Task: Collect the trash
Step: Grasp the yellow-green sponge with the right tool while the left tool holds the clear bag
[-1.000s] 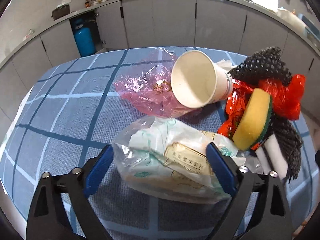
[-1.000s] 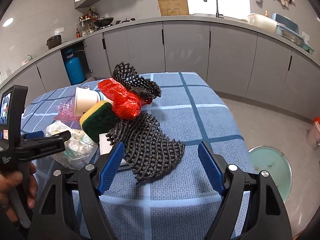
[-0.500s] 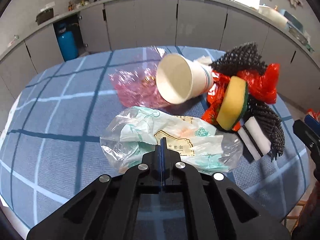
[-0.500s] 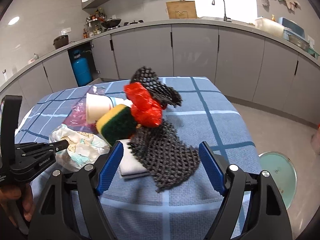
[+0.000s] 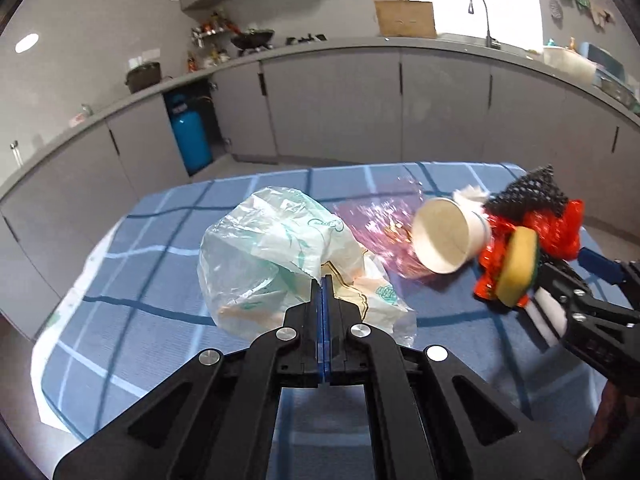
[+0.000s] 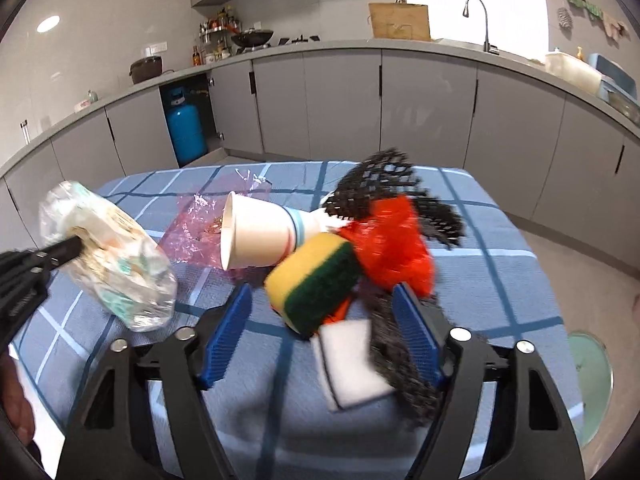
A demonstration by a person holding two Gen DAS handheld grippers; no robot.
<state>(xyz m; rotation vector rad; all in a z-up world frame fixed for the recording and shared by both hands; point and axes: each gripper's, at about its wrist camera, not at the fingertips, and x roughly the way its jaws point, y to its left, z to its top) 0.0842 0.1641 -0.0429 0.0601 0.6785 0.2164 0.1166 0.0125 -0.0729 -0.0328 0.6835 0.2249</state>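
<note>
My left gripper (image 5: 324, 280) is shut on a clear plastic bag of wrappers (image 5: 272, 256) and holds it lifted above the blue checked table (image 5: 160, 240); the bag also shows in the right wrist view (image 6: 108, 252). My right gripper (image 6: 326, 304) is open, its blue pads either side of a yellow-green sponge (image 6: 312, 276), a white foam block (image 6: 352, 364) and black netting (image 6: 400, 364). A paper cup (image 6: 256, 236) lies on its side beside a pink film (image 6: 196, 228) and a red plastic bag (image 6: 392, 248).
Grey kitchen cabinets (image 6: 340, 104) run behind the table, with a blue gas cylinder (image 6: 186, 132) in an open bay. A pale green round bin lid (image 6: 592, 376) lies on the floor to the right of the table. The table's right edge is close to the pile.
My left gripper shut on the clear bag and raised it off the table. My right gripper moved forward to the sponge and netting and narrowed somewhat.
</note>
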